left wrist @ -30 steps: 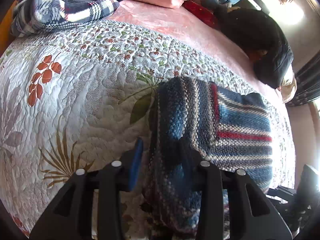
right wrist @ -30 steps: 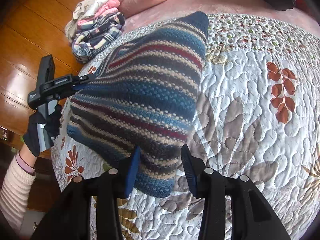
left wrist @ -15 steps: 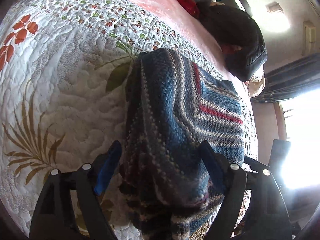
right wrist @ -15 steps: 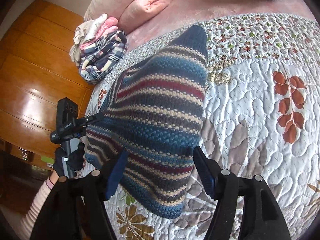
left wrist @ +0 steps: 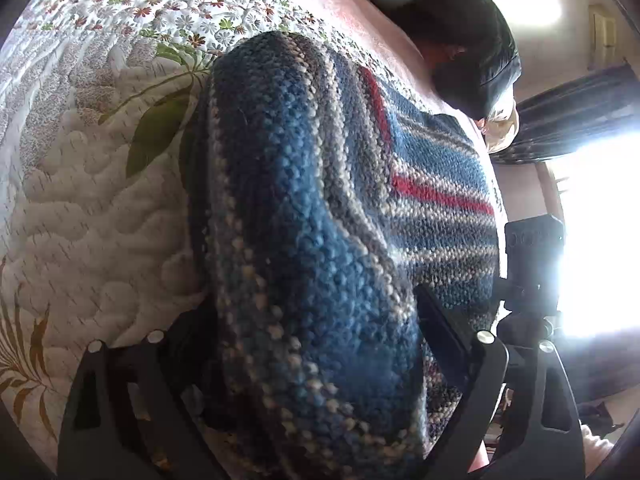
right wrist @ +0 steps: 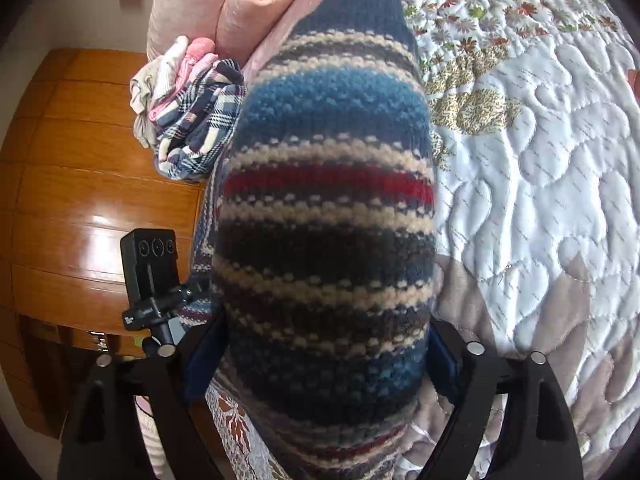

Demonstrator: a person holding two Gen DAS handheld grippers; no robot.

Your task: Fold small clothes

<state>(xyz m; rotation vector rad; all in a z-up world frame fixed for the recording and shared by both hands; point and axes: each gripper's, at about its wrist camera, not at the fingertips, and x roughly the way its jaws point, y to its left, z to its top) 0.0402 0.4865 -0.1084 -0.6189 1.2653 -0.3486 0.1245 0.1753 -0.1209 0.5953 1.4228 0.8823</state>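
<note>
Left gripper (left wrist: 308,344) fingers spread wide, striped knit garment (left wrist: 320,208) bulging between them at frame centre, lying on floral quilt (left wrist: 92,208). Right gripper (right wrist: 324,356) likewise spread around garment's near edge; plaid clothes pile (right wrist: 196,120) upper left.

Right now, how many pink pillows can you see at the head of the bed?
2. One pink pillow lies beside the pile of folded clothes; another sits behind it, against the wall. The striped sweater may hide more.
</note>
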